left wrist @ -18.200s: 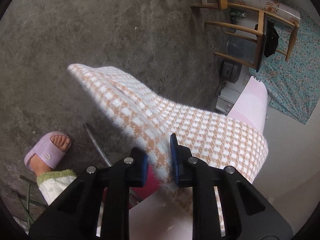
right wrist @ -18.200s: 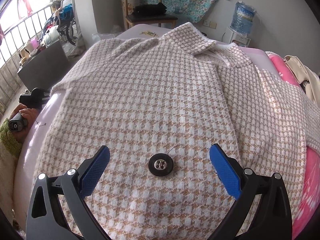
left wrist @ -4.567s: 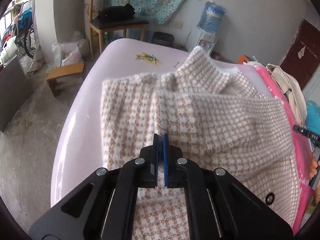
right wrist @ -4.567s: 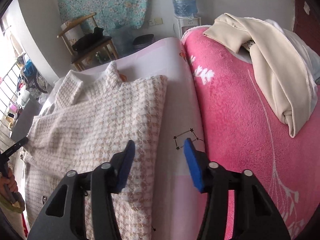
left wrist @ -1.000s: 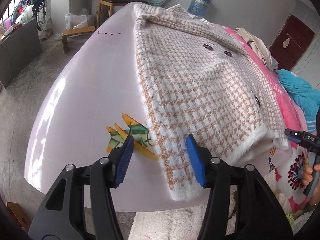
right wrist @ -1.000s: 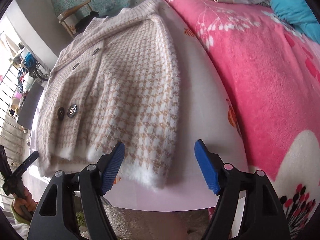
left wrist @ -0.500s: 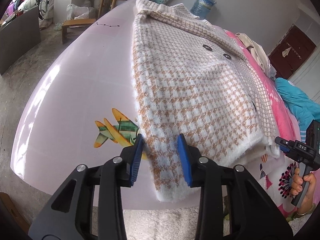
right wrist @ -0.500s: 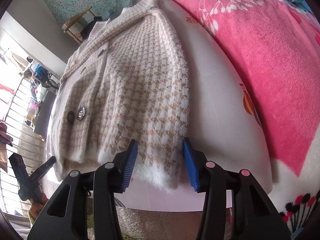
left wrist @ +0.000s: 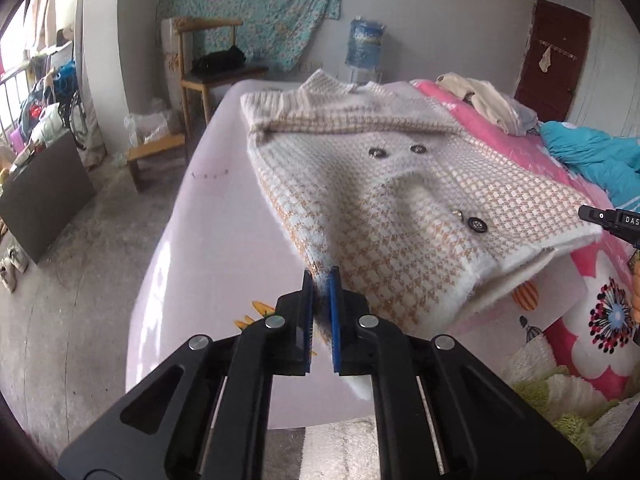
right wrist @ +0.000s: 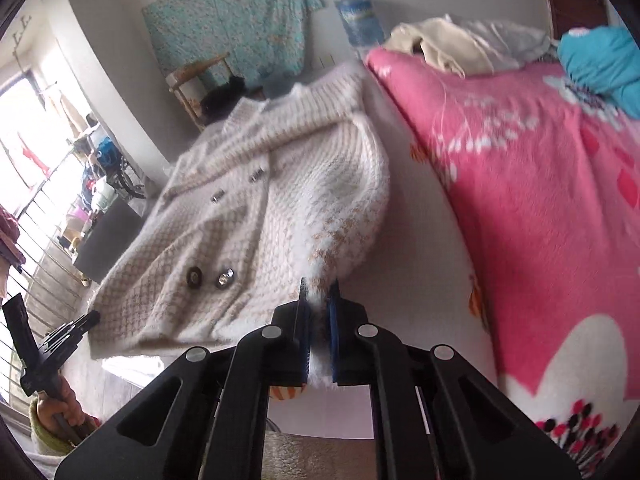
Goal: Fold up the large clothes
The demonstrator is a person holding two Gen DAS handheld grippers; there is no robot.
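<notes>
Both fingers now clamped on coat (left wrist: 400, 216) hem corners, lifted off bed (left wrist: 224, 216).

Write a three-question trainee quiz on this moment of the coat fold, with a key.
1. True or false: the left gripper is shut on the hem of the checked coat.
2. What does the right gripper hold? A) the pink blanket B) the coat's other hem corner C) nothing
3. Fill in: the coat's collar points toward the ____ water bottle by the wall.

Key: 1 true. 2 B. 3 blue.
</notes>
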